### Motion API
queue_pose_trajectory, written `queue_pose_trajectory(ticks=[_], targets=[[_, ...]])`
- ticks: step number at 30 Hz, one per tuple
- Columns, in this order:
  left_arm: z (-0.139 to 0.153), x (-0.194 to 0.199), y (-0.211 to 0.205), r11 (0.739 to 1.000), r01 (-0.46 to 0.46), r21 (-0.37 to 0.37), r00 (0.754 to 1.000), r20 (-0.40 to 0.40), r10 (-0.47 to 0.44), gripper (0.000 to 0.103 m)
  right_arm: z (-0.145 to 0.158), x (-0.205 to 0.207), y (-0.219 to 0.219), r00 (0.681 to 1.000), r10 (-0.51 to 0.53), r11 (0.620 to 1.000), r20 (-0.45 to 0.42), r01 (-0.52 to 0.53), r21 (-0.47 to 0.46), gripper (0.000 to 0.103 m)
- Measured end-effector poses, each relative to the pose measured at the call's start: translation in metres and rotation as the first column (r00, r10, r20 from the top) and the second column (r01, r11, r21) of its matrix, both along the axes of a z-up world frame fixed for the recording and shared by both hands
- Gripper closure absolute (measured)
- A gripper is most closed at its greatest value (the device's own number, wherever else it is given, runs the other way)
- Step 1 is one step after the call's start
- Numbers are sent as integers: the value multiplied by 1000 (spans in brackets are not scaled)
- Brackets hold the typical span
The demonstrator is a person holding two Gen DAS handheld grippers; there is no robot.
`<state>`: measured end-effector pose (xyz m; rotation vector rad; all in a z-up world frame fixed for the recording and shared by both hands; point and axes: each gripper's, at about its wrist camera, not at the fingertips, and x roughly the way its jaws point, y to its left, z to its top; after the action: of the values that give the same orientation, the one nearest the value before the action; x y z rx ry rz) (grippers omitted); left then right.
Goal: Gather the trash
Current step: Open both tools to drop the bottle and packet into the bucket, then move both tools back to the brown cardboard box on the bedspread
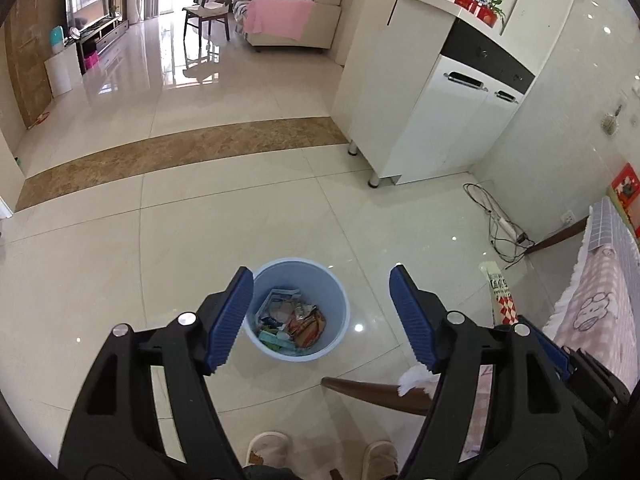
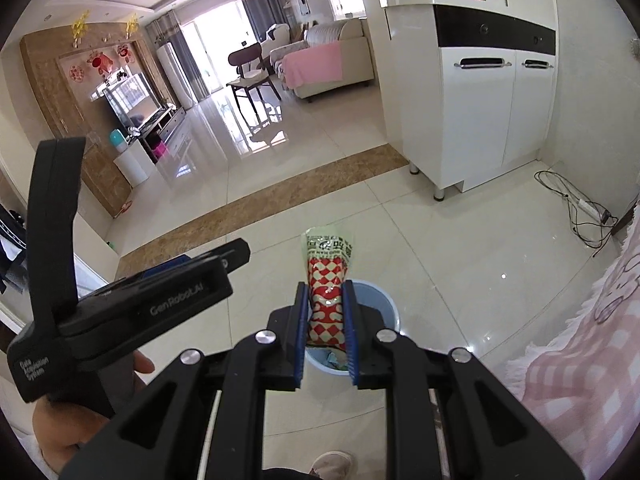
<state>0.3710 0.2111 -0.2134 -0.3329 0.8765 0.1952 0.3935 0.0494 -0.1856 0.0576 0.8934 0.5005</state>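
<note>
Left gripper (image 1: 320,316) gapes empty above the blue bin (image 1: 298,308); right gripper (image 2: 326,332) clamps a checkered wrapper (image 2: 328,292); a cabinet (image 1: 432,120) and cables (image 1: 500,224) stand beyond.

Two tongs-mounted fisheyes, angled down from above, side by side, both over the blue bin (image 1: 298,310) and floor.

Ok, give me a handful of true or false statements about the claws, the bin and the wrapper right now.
1. The left claw stands open with nothing between its fingers. True.
2. The right claw is empty. False: it is shut on the red-and-white wrapper.
3. The blue bin already holds trash. True.
4. The bin stands on a table. False: it stands on the tiled floor.
5. The wrapper lies inside the bin. False: it is held above it.
</note>
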Motion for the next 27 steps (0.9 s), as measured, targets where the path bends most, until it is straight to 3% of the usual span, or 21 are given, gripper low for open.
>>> queue_pose_trajectory(ticks=[16, 22, 25, 27], targets=[[17, -19, 24, 998, -58, 10, 998, 40, 57, 33, 7, 15, 26, 998, 32, 999, 52, -33, 13, 86], [29, -22, 35, 993, -108, 55, 993, 63, 104, 32, 13, 41, 39, 993, -1, 998, 121, -7, 66, 75], [30, -22, 37, 993, -101, 60, 993, 58, 98, 32, 17, 47, 41, 991, -2, 998, 133, -7, 69, 59], [32, -24, 37, 993, -102, 58, 993, 63, 99, 32, 19, 45, 39, 990, -4, 998, 139, -4, 60, 57]])
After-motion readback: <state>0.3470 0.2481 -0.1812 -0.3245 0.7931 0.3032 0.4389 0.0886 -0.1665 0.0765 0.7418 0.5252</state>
